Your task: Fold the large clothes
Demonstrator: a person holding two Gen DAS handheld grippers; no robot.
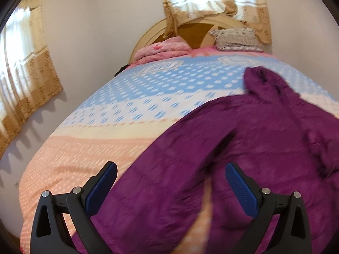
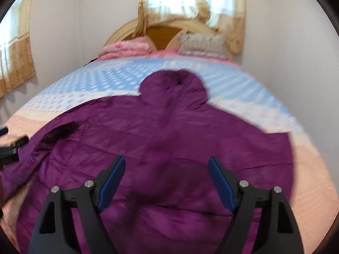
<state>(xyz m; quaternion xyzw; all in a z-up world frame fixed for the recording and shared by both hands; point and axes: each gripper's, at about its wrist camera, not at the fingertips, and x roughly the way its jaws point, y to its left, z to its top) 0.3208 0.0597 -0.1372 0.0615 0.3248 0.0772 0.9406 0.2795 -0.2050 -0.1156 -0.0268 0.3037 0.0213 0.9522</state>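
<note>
Purple hooded jacket (image 2: 169, 131) lies spread flat on the bedspread (image 2: 264, 97), hood (image 2: 175, 84) toward the headboard (image 2: 161, 31), body reaching the foot edge of the bed. Left sleeve (image 1: 190, 144) angles out toward the bed's left edge. Left gripper (image 1: 171, 170) fingers wide apart, holding nothing, above that sleeve. Right gripper (image 2: 166, 165) also spread wide, empty, over the jacket's middle. Pink folded blanket (image 2: 127, 46) and pillow (image 2: 203, 42) sit at the head end.

Bed: big bed (image 2: 264, 97) with a cover in blue, white and peach dots.
On the bed: a purple jacket (image 2: 169, 139) spread flat, hood up.
Far end: a pink blanket (image 1: 163, 49) and a pillow (image 1: 237, 39).
</note>
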